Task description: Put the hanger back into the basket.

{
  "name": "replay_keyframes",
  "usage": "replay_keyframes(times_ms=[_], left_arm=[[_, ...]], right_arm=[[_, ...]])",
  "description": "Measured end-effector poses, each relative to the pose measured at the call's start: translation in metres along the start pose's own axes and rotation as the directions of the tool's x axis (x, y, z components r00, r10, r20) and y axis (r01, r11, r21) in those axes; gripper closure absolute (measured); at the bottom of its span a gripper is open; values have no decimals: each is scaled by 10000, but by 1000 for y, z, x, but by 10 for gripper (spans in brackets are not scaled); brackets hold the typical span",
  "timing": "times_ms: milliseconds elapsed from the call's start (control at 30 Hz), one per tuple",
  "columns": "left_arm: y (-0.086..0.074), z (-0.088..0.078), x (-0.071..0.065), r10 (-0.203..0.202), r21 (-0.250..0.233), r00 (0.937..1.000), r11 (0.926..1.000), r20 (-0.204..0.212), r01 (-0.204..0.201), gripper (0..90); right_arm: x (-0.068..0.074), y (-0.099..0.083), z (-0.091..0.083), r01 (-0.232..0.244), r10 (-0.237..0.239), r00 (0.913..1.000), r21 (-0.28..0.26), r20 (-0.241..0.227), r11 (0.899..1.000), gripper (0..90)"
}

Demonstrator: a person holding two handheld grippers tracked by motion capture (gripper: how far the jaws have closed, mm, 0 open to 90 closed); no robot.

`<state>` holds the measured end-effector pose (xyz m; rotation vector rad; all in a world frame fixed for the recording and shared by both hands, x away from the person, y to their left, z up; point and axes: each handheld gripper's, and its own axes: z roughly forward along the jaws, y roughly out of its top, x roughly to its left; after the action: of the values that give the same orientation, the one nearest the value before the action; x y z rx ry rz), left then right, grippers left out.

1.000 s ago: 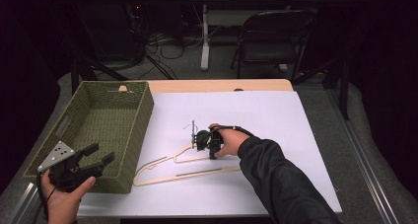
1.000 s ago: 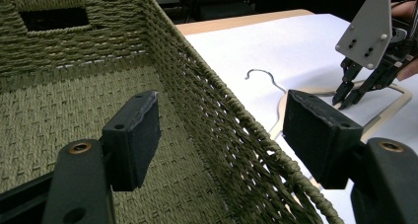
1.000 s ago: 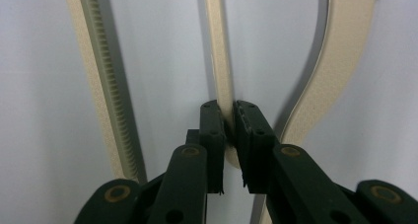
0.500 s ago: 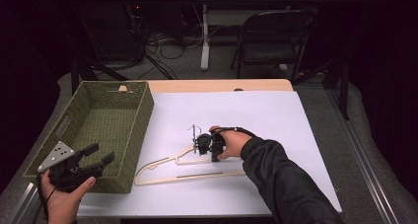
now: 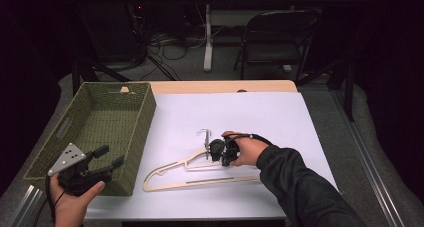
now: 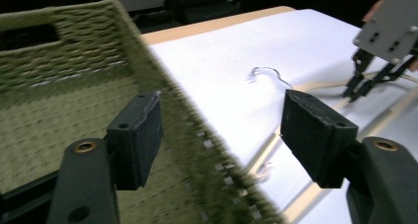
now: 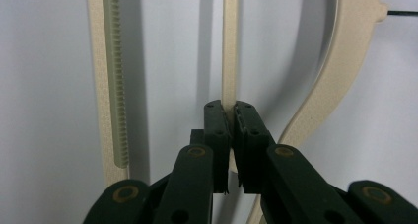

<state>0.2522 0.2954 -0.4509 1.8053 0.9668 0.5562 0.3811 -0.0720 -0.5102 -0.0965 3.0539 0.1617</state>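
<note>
A cream plastic hanger with a metal hook lies on the white table top. My right gripper is over its neck, shut on a thin cream bar of the hanger; the jaws pinch that bar between the pads. The toothed lower bar runs alongside at the left. My left gripper hangs open at the near right corner of the green woven basket, holding nothing. In the left gripper view its open jaws straddle the basket rim, with the hook and the right gripper beyond.
The basket is empty and takes up the table's left side. A wooden strip edges the far side of the table. A folding chair and cables stand on the floor behind. A metal rail runs along the right.
The right hand has shifted a little right and toward the near edge, dragging the hanger with it. The left hand has drifted slightly.
</note>
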Motion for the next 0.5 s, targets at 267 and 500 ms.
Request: replay_keyframes(times_ms=[267,500], left_arm=[[11,27,-26,232,258,9951,9993,964,-258,330],[28,71,-54,633,1378,9787,9862,1952,-913,319]], right_arm=[[20,-10,-15,308,-261,9912,-347,1300,9989,854],[38,-16,-30,774,-588,9670,-661,2478,9948,854]])
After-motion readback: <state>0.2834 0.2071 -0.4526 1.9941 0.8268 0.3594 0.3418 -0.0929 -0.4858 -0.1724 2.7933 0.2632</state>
